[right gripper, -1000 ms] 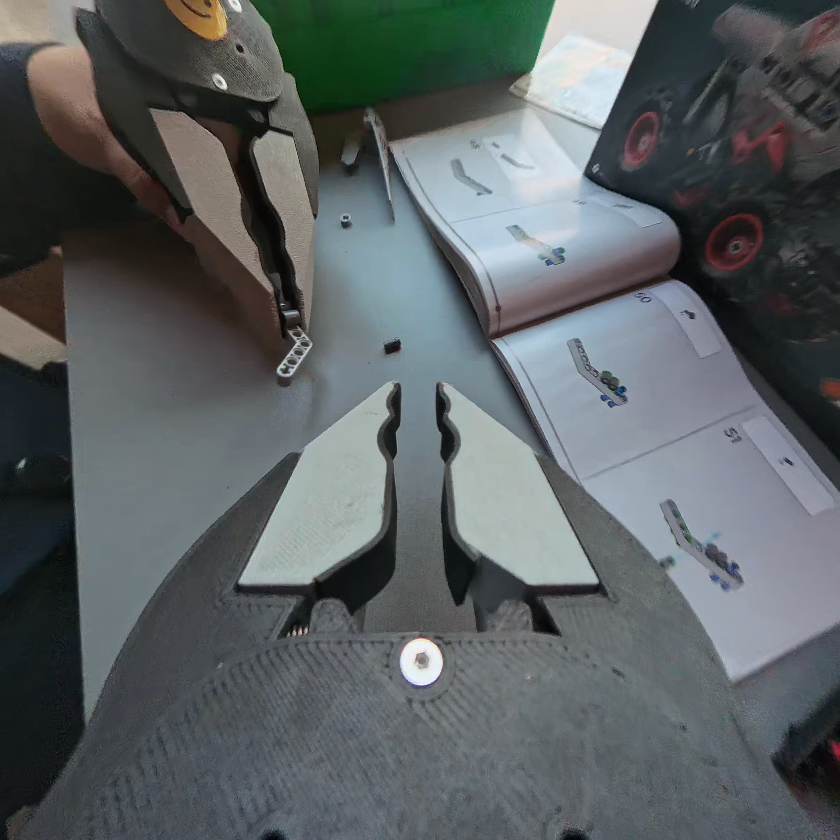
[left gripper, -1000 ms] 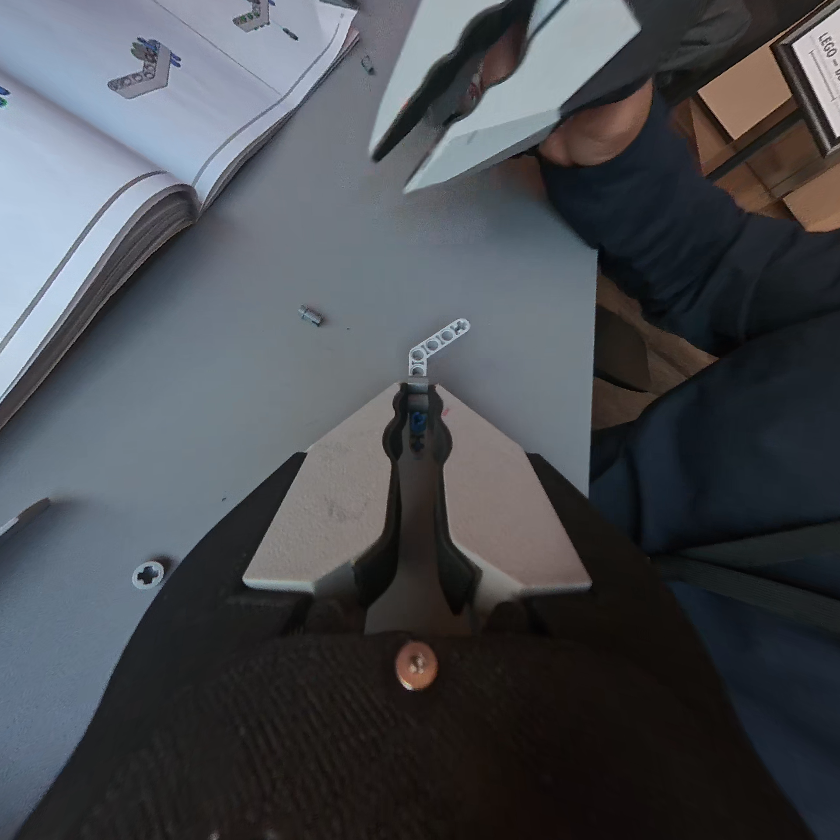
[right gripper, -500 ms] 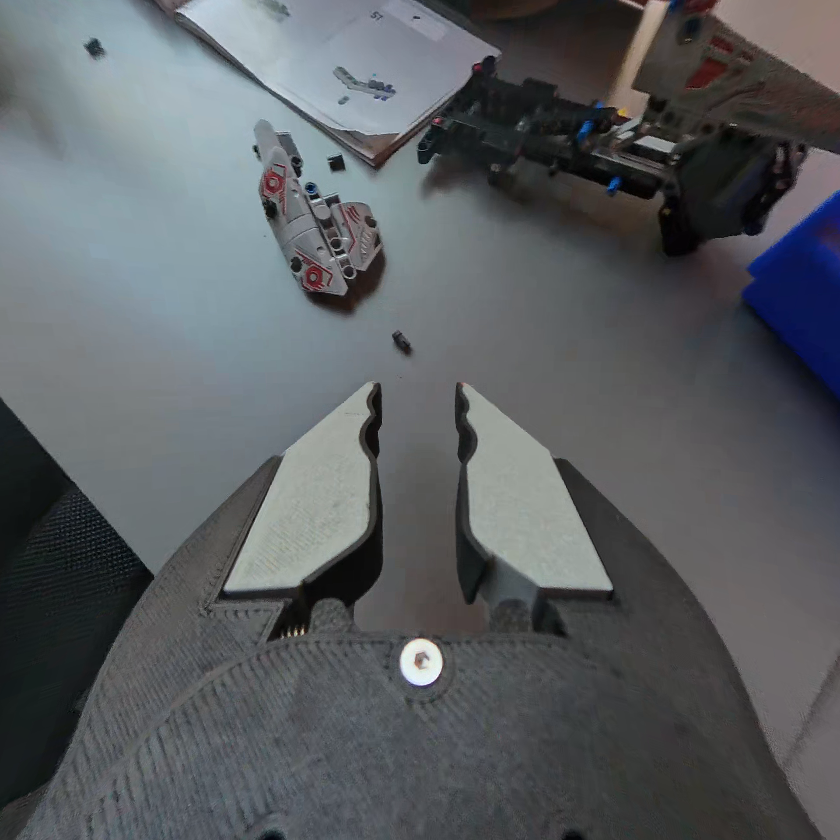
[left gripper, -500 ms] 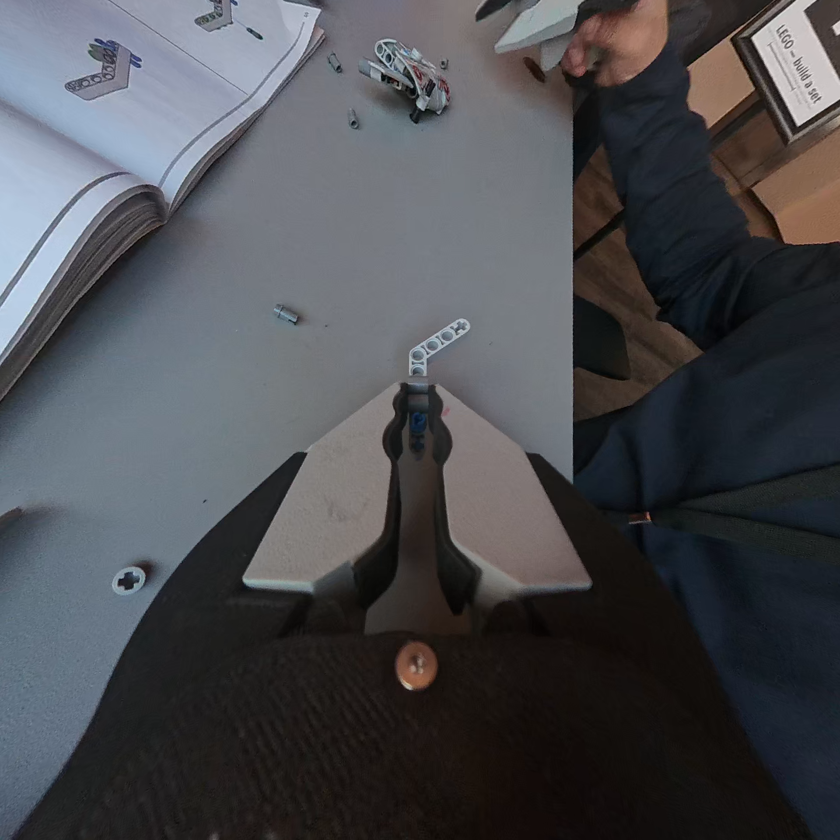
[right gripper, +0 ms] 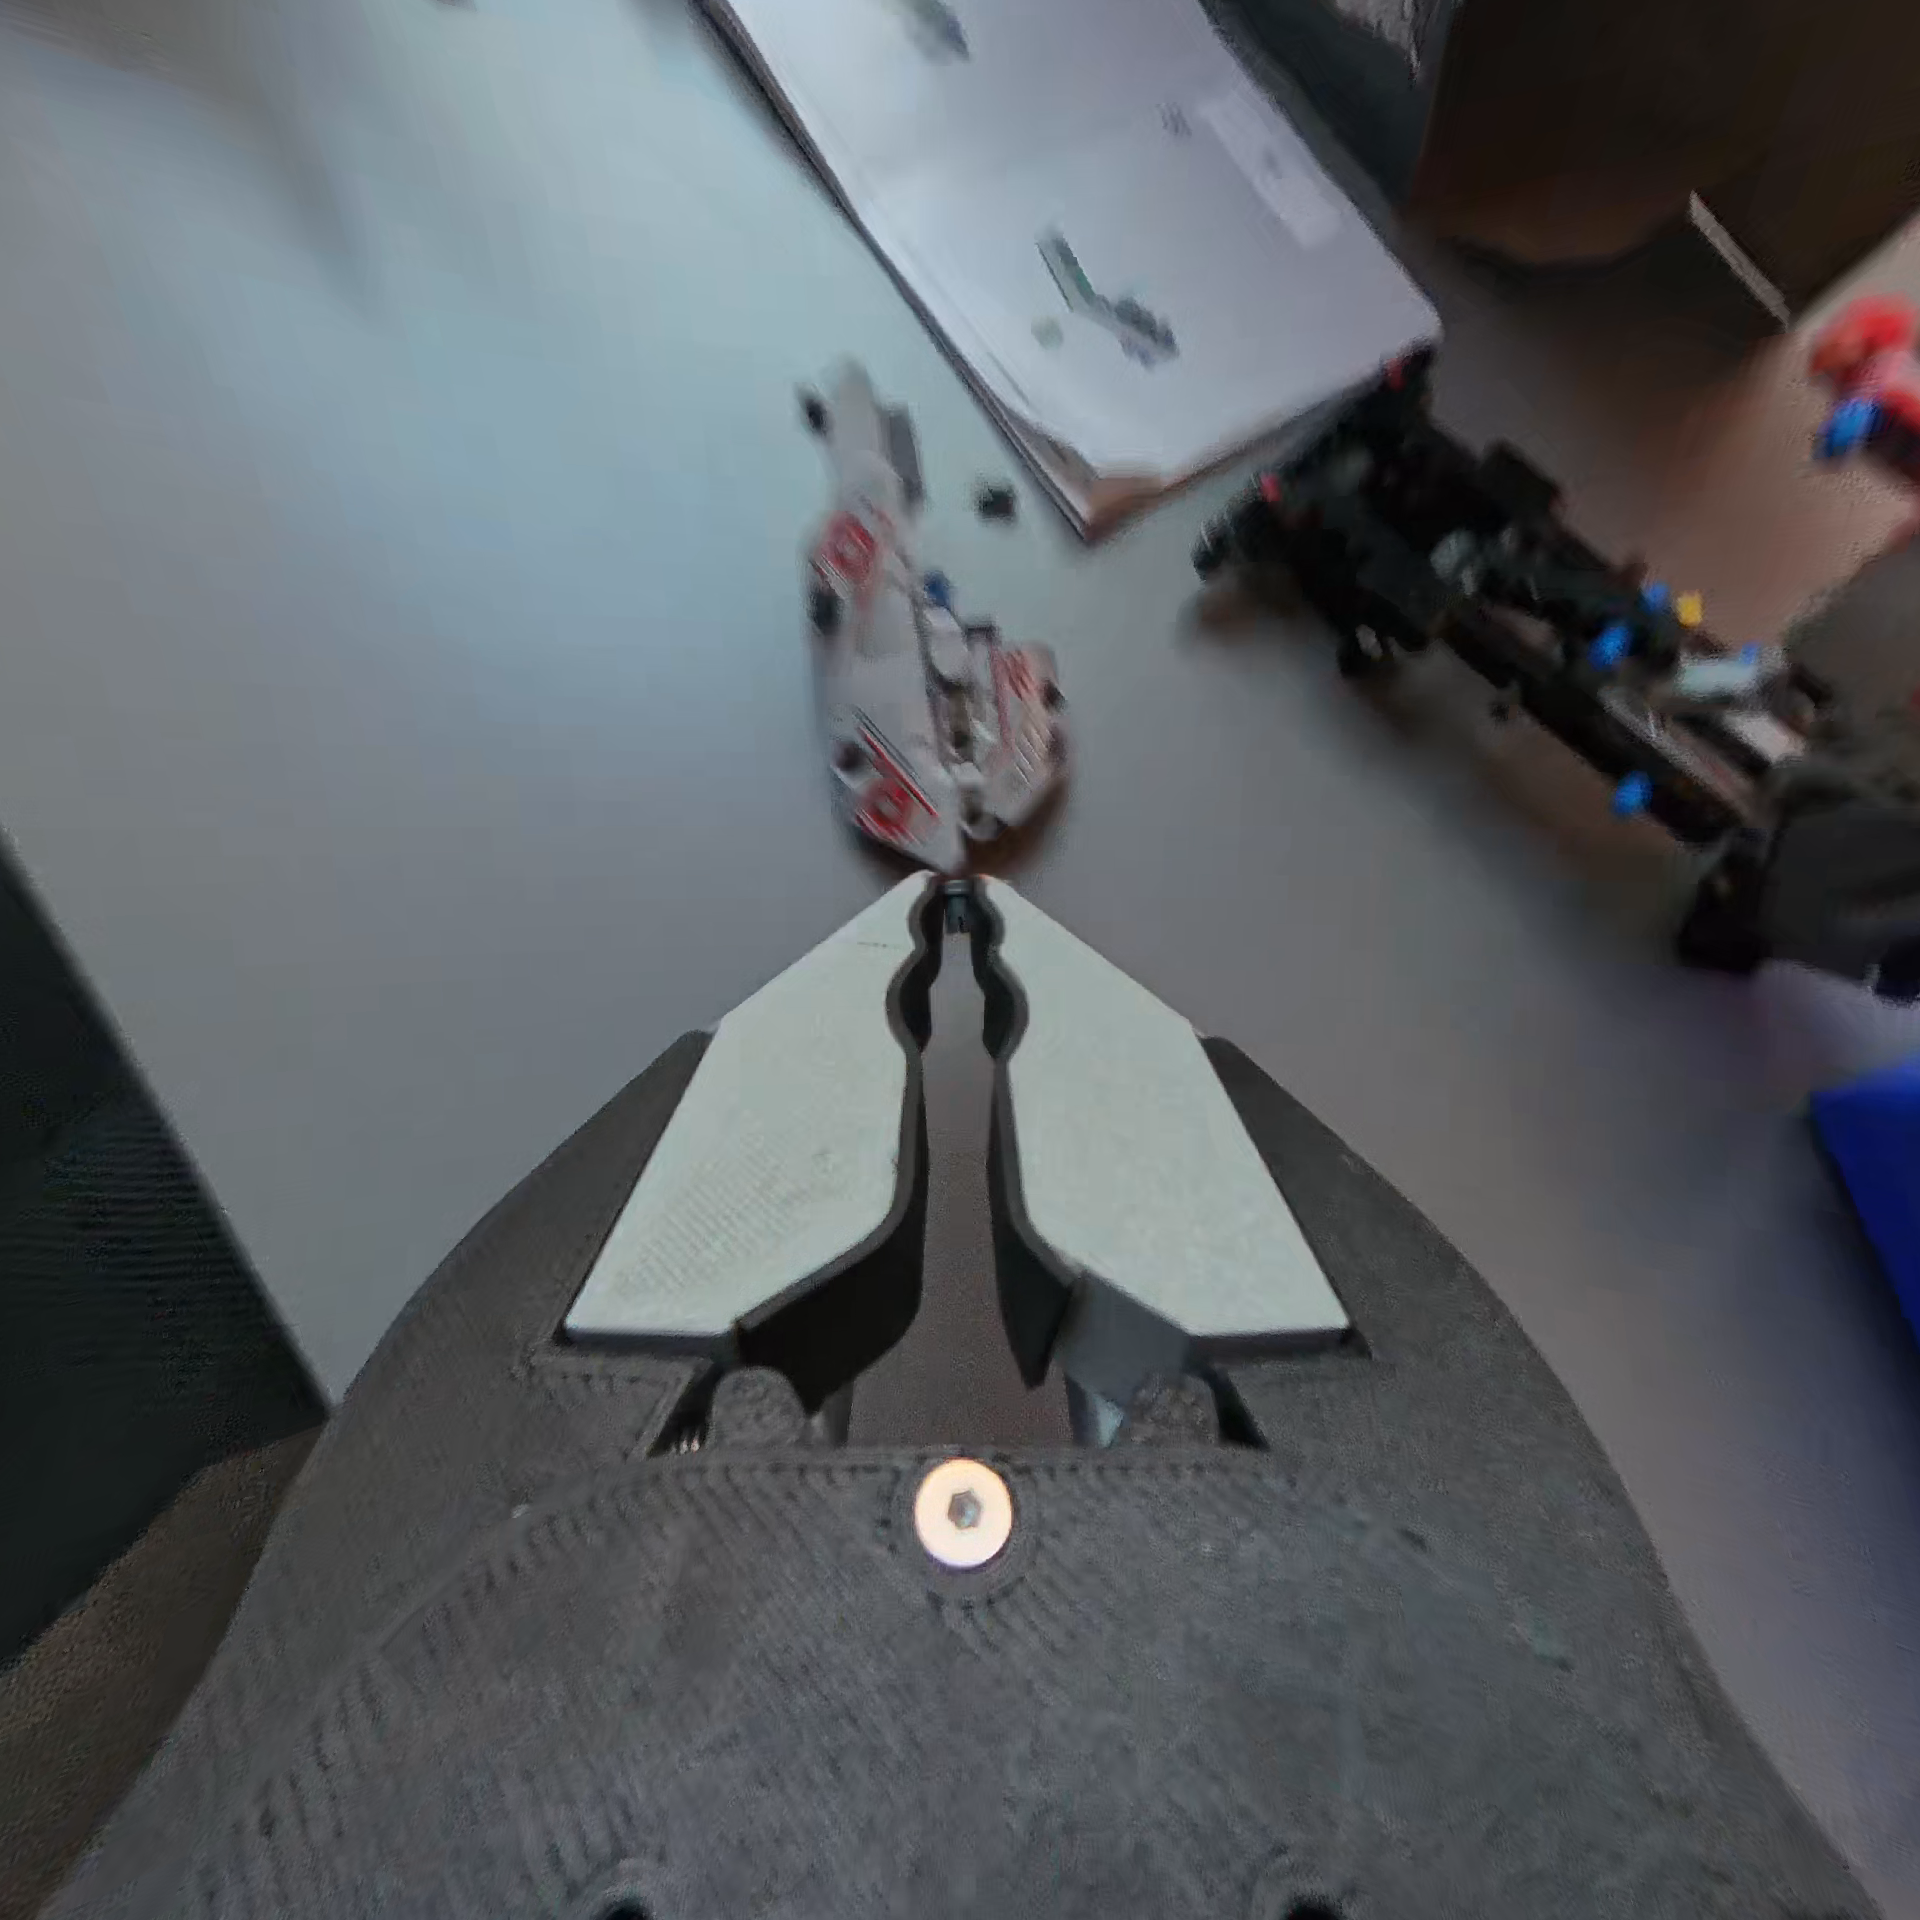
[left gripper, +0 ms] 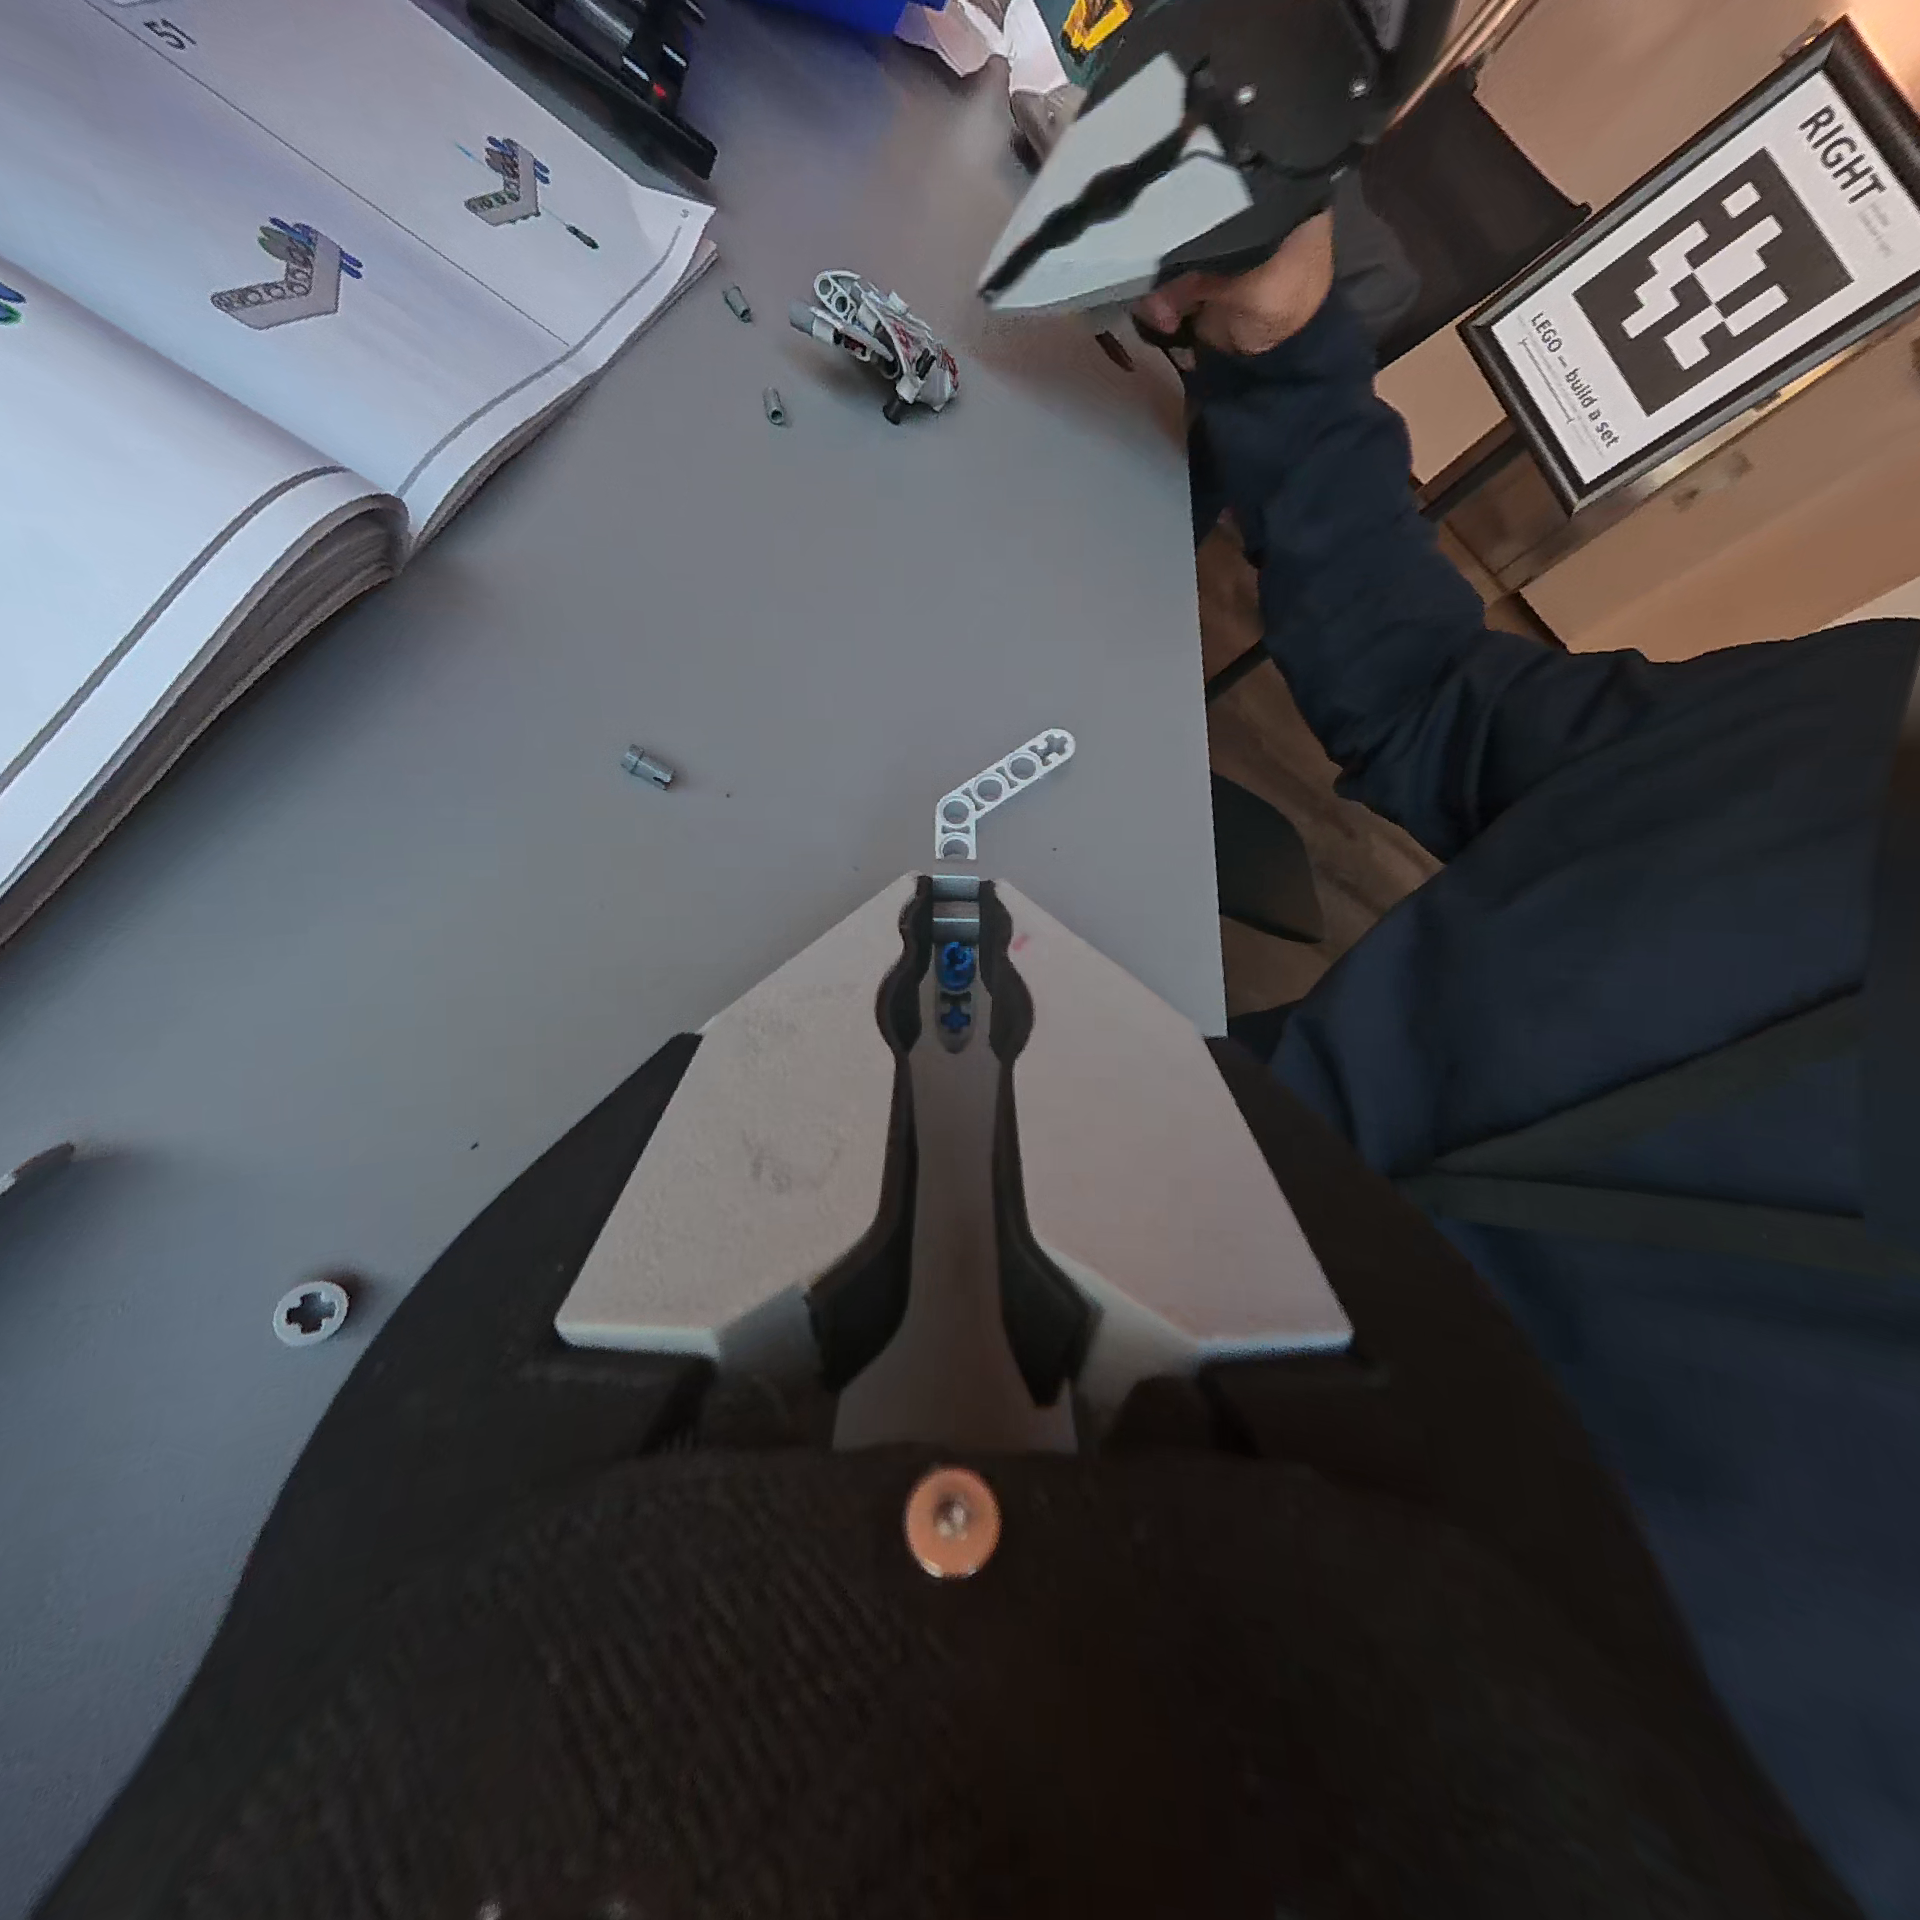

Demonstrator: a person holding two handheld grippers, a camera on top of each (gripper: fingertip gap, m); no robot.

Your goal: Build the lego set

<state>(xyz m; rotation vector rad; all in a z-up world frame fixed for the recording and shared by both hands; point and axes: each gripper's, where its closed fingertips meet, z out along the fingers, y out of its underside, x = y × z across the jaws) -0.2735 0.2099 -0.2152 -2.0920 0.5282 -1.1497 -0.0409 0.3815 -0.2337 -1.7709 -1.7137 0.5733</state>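
My left gripper [left gripper: 956,891] is shut on one end of a light grey bent beam [left gripper: 1000,788]. A blue pin [left gripper: 954,964] sits in the beam between the fingers, and the beam's free end points away to the right, just above the grey table [left gripper: 727,623]. My right gripper [right gripper: 956,896] is shut on a small black pin [right gripper: 954,906], right in front of a grey and red panel assembly [right gripper: 925,686]. In the left wrist view the right gripper [left gripper: 1122,229] hangs over the far table edge beside that assembly [left gripper: 878,348].
The open instruction book [left gripper: 260,364] lies at the left, also seen in the right wrist view [right gripper: 1091,239]. A black chassis [right gripper: 1507,644] and a blue bin [right gripper: 1870,1174] are at the right. Loose grey pins [left gripper: 646,767] lie about. The table edge [left gripper: 1205,727] and a person's sleeve are close.
The right gripper moved away from the left one to the far part of the table, came down on the small black pin and closed on it. The left gripper held still with the beam.
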